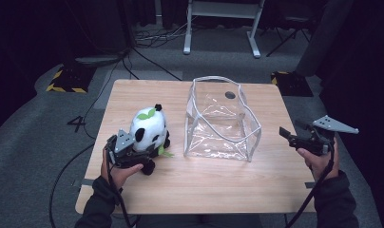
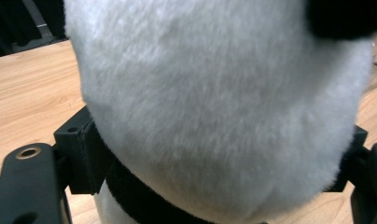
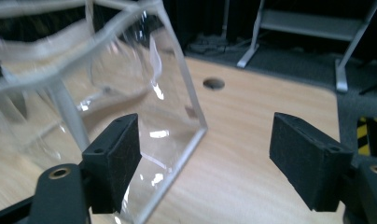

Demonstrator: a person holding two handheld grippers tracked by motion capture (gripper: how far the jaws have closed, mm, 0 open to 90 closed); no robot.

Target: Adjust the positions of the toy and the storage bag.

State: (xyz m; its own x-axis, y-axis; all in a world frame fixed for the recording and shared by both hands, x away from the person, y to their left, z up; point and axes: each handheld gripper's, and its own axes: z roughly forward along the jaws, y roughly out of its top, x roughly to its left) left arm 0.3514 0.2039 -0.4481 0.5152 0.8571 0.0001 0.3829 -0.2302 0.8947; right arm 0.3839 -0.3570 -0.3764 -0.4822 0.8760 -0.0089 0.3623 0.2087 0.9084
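Note:
A black-and-white panda plush (image 1: pixel 148 129) with a green leaf on its head sits at the left of the wooden table (image 1: pixel 204 185). My left gripper (image 1: pixel 137 151) is at its near side, and the white belly (image 2: pixel 214 93) bulges between both pads, which touch it on either side. A clear plastic bag (image 1: pixel 223 121) with white edging stands open at the table's middle. Off its right side my right gripper (image 1: pixel 292 130) hovers open with nothing between its fingers. In the right gripper view the bag's corner (image 3: pixel 196 126) lies just ahead of the left jaw.
A round cable hole (image 1: pixel 230 95) is in the tabletop behind the bag. A white desk frame (image 1: pixel 223 23) and cables lie on the floor beyond the far edge. Yellow-black striped blocks (image 1: pixel 66 78) stand on the floor at both far corners.

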